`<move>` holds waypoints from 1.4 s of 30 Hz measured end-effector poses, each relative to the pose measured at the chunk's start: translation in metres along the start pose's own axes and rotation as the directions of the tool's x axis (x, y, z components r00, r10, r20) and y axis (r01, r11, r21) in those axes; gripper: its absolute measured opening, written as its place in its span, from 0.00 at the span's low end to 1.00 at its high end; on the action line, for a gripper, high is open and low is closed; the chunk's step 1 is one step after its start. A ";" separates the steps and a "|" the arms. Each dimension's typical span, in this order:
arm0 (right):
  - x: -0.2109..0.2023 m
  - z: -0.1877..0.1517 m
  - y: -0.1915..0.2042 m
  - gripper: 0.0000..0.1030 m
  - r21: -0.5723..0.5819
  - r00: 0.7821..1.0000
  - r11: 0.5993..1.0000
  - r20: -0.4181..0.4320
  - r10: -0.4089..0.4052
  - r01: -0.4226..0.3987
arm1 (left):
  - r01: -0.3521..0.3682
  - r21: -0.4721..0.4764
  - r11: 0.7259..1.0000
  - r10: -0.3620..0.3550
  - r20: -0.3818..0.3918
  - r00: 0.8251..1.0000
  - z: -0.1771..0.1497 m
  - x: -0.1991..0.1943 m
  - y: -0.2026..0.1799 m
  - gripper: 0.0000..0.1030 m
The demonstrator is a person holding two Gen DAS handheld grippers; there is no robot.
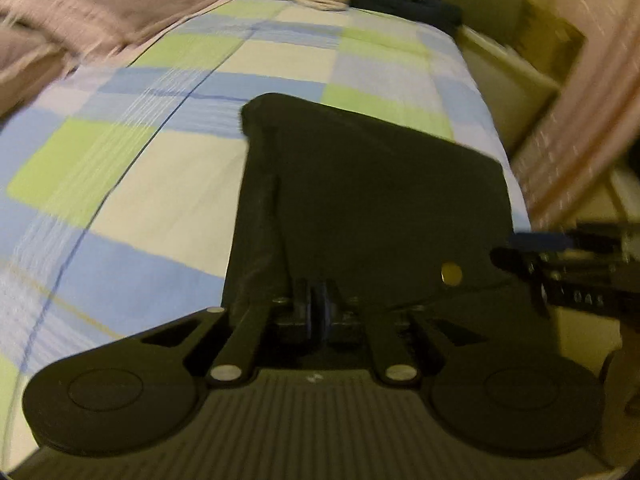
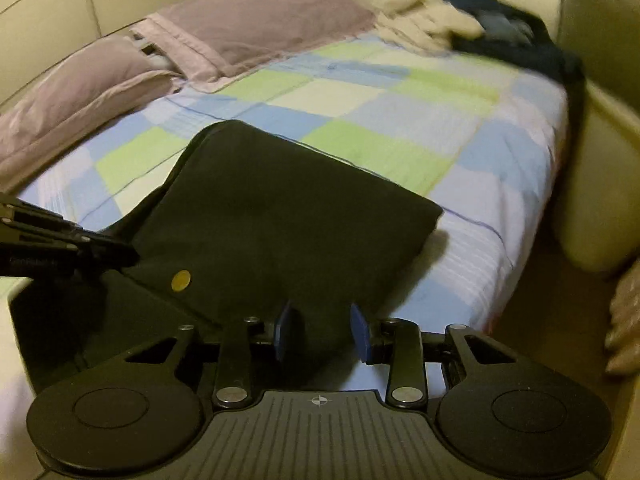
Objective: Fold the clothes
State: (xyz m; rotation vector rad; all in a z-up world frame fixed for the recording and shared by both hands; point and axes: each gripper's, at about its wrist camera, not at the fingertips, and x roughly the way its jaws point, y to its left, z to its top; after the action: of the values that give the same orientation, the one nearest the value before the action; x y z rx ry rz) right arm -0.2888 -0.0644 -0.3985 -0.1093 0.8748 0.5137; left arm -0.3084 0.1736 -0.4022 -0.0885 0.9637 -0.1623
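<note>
both grippers hold the near edge of the black garment [image 2: 280,208] on the bed [image 2: 500,152]: left gripper [image 1: 318,310] pinched together on it, right gripper [image 2: 322,334] half-closed around a thick bunch. next, probably carry that edge over for a fold.

Both wrist cameras sat close above the dark folded garment [image 1: 372,200] [image 2: 280,216], angled down across the checked bed [image 1: 120,184] [image 2: 400,92].

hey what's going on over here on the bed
Someone is folding clothes on a bed with a handheld gripper in each hand. A dark garment with a brass button lies on the checked sheet. The left gripper is shut on the garment's near edge. The right gripper has the same edge between its partly parted pads; whether they press on it is unclear. Pillows and a pile of other clothes sit at the far end.
</note>
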 end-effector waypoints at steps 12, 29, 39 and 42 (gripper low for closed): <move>-0.044 0.004 0.020 0.34 0.130 0.996 0.987 0.003 0.093 -0.093 | -0.041 0.037 0.998 0.042 -0.003 0.999 -0.017 -0.047 -0.018 0.03; -0.047 -0.021 0.050 0.34 0.118 0.979 0.978 -0.088 0.183 -0.173 | -0.055 -0.015 0.998 0.055 -0.007 0.998 -0.063 -0.067 -0.010 0.03; -0.031 -0.035 0.060 0.33 0.024 0.984 0.990 -0.109 0.138 -0.136 | -0.054 -0.090 0.994 0.053 -0.017 0.998 -0.077 -0.061 -0.004 0.03; -0.033 -0.032 0.063 0.33 0.014 0.985 0.992 -0.117 0.126 -0.126 | -0.058 -0.088 0.994 0.057 -0.014 0.998 -0.065 -0.073 -0.008 0.01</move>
State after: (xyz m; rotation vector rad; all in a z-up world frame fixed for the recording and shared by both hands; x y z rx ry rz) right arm -0.3580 -0.0318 -0.3869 -0.0785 1.0028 0.6273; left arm -0.4031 0.1782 -0.3788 -0.1415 0.9839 -0.0674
